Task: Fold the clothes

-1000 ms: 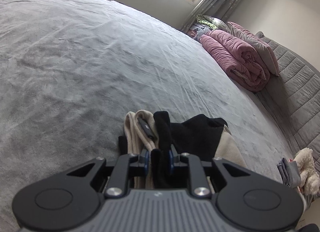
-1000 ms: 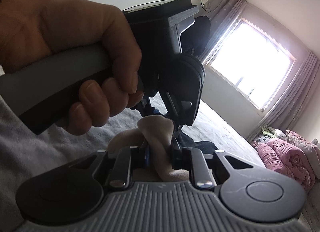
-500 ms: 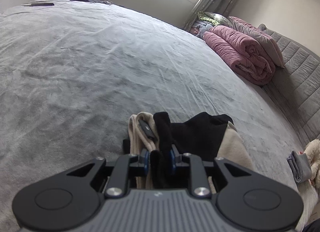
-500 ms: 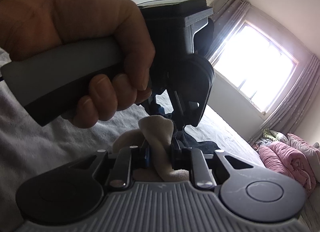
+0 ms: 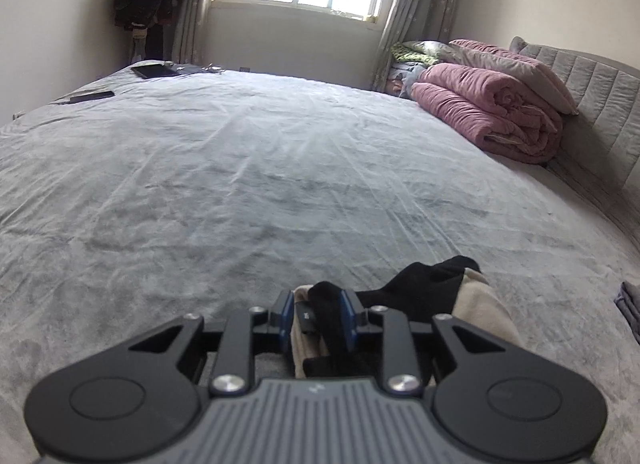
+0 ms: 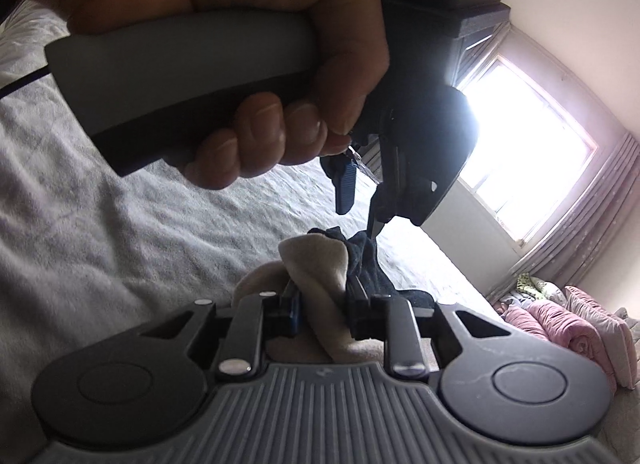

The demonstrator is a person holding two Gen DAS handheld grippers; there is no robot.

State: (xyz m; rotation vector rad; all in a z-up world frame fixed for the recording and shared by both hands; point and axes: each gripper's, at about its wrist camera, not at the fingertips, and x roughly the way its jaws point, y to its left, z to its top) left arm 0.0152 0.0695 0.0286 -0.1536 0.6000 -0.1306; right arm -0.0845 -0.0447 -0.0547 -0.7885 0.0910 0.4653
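Black-and-beige garment bunched on the grey bed, near edge, directly under both tongs.

Left tongs: jaws opening, a fold of black and beige cloth between the blue pads; the pads look to be touching it yet, so the hold reads as slackening, not released.

Right tongs: jaws also opening, a beige fold standing up between them, dark cloth against the far pad.

In the right wrist view the person's left hand and its tool sit just above the same bunch (the two tools are close together, nearly crossing).

Key relation: the garment's bulk trails away to the right of the left tongs. The right tongs look nearer that loose side, so any re-grip there likely falls to them.

Pink quilt well apart by the headboard.
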